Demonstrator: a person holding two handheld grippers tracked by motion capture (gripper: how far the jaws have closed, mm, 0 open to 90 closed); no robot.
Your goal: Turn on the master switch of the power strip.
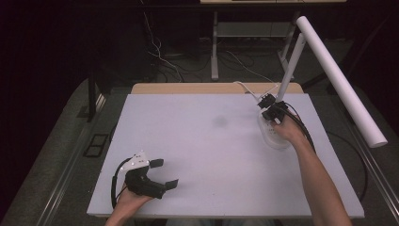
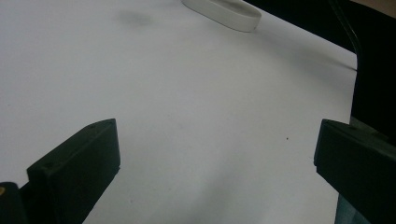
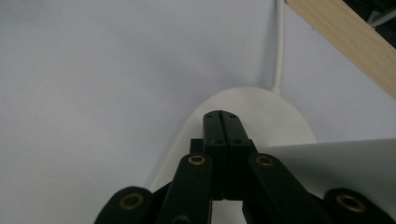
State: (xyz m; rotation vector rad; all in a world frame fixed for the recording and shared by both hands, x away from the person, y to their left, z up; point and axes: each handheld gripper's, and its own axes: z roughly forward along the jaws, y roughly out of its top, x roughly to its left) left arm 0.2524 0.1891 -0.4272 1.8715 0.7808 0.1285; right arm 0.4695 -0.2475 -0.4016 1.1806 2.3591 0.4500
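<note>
A white desk lamp stands at the right of the table, with an oval base (image 1: 266,133), a slanted arm (image 1: 291,63) and a long tube head (image 1: 339,75). My right gripper (image 1: 268,108) is shut, jaws pressed together with nothing between them. In the right gripper view its tips (image 3: 222,116) point down at the top of the lamp base (image 3: 280,122), beside the foot of the lamp arm (image 3: 341,163); I cannot tell whether they touch it. My left gripper (image 1: 165,173) rests near the front left of the table, jaws wide open over bare surface (image 2: 217,158). The lamp base (image 2: 224,11) lies far ahead of it.
The white tabletop (image 1: 202,136) has a wooden strip (image 1: 188,88) along its far edge. The lamp's white cord (image 3: 279,46) runs from the base toward that strip (image 3: 345,37). Black cables trail from both grippers. A faint grey smudge (image 1: 219,121) marks the table's middle.
</note>
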